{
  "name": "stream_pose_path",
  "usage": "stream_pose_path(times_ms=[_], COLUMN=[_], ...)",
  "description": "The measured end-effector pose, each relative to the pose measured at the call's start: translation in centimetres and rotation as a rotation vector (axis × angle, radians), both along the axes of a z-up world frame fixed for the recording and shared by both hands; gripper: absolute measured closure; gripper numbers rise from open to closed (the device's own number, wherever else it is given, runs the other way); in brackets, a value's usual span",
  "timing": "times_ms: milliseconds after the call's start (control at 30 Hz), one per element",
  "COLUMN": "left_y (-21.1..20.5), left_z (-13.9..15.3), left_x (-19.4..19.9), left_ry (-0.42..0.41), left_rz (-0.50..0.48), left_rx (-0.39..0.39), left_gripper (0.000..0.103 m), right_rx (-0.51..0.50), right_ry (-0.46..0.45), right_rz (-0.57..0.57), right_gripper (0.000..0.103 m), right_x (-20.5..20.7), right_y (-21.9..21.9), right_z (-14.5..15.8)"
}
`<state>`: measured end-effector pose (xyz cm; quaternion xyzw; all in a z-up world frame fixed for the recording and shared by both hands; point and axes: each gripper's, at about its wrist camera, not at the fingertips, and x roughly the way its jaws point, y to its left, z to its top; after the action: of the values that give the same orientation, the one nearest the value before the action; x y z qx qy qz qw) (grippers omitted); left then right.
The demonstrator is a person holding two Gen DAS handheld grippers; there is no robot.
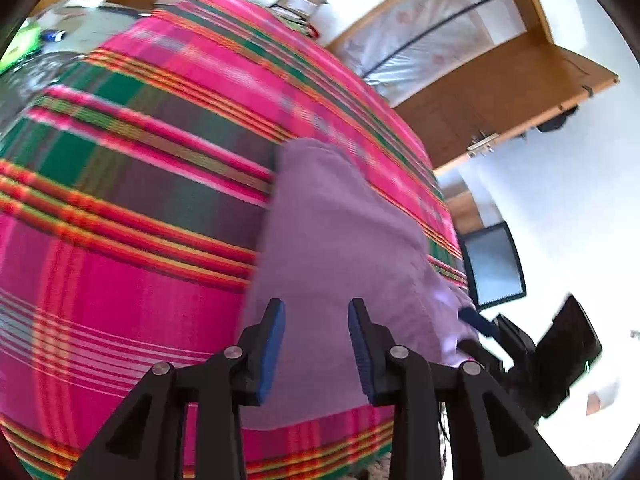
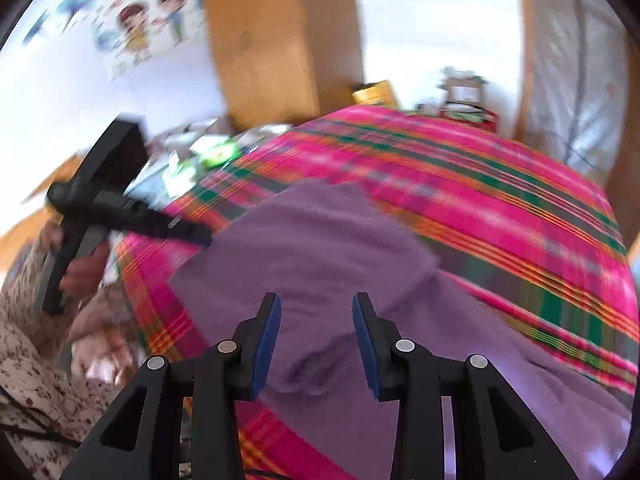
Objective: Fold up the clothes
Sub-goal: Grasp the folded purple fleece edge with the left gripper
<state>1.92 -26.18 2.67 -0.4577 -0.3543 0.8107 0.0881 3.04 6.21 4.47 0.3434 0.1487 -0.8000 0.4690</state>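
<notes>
A purple garment [image 1: 340, 232] lies folded into a long shape on a pink, green and orange plaid bedsheet [image 1: 140, 160]. My left gripper [image 1: 316, 312] hovers over its near end, open, with only cloth showing behind the gap. In the right wrist view the same garment [image 2: 320, 248] spreads across the sheet [image 2: 480, 184]. My right gripper [image 2: 316, 308] is open above it with nothing pinched. A hand [image 2: 80, 268] holds the left tool at the left, its tip at the garment's left edge. The right tool's black housing [image 1: 568, 340] shows at the garment's right edge.
Green packets [image 2: 216, 152] and boxes [image 2: 464, 92] clutter the far side of the bed. A wooden cupboard [image 2: 272, 40] stands behind. A dark screen [image 1: 496, 264] and a wooden door [image 1: 500, 92] are to the right. A patterned beige sleeve [image 2: 24, 320] is at lower left.
</notes>
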Motion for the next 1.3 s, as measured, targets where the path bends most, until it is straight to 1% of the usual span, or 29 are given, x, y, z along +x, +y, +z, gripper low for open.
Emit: stream_pose_path(times_ms=[33, 133, 233, 333, 400, 500, 600, 667, 767, 833, 1000, 1133, 1200, 1300], left_y=[-0.5, -1.6, -2.0, -2.3, -2.2, -1.9, -1.3, -1.5, -2.4, -2.9, -3.3, -3.4, -3.4, -3.1], left_z=[-0.3, -1.2, -2.1, -2.6, -2.6, -2.8, -3.2, -3.3, -4.2, -4.4, -4.0, -3.2, -2.9, -2.5], left_x=[0.1, 0.2, -0.1, 0.2, 0.4, 0.7, 0.8, 0.8, 0.6, 0.7, 0.8, 0.7, 0.6, 0.4], left_ry=[-0.01, -0.029, -0.061, -0.067, -0.073, -0.079, -0.089, -0.099, -0.139, -0.143, -0.125, -0.113, -0.108, -0.104], left_rz=[0.019, 0.03, 0.031, 0.015, -0.015, -0.065, -0.128, -0.124, -0.119, -0.118, -0.119, -0.126, -0.126, -0.131], left_rx=[0.004, 0.017, 0.039, 0.051, 0.05, 0.056, 0.102, 0.127, 0.259, 0.295, 0.357, 0.374, 0.39, 0.392], left_gripper=[0.07, 0.07, 0.07, 0.07, 0.07, 0.07, 0.07, 0.07, 0.07, 0.07, 0.069, 0.069, 0.069, 0.069], right_rx=[0.017, 0.049, 0.056, 0.056, 0.059, 0.077, 0.101, 0.102, 0.074, 0.069, 0.103, 0.121, 0.124, 0.142], right_ry=[0.011, 0.049, 0.106, 0.157, 0.185, 0.173, 0.175, 0.19, 0.237, 0.286, 0.342, 0.389, 0.414, 0.461], right_rz=[0.03, 0.13, 0.186, 0.214, 0.221, 0.226, 0.215, 0.203, 0.178, 0.153, 0.118, 0.092, 0.066, 0.027], right_gripper=[0.064, 0.063, 0.061, 0.061, 0.061, 0.061, 0.061, 0.061, 0.061, 0.061, 0.061, 0.061, 0.061, 0.061], right_x=[0.8, 3.4, 5.4, 6.9, 7.7, 8.0, 8.2, 8.6, 9.2, 9.6, 9.8, 10.2, 10.2, 10.0], right_y=[-1.2, -5.1, -8.1, -10.2, -11.3, -12.2, -12.6, -12.6, -12.3, -12.2, -12.9, -13.3, -13.6, -14.0], right_z=[-0.4, -1.8, -2.7, -3.3, -3.5, -4.4, -5.5, -5.8, -6.1, -6.3, -7.2, -7.5, -7.5, -7.9])
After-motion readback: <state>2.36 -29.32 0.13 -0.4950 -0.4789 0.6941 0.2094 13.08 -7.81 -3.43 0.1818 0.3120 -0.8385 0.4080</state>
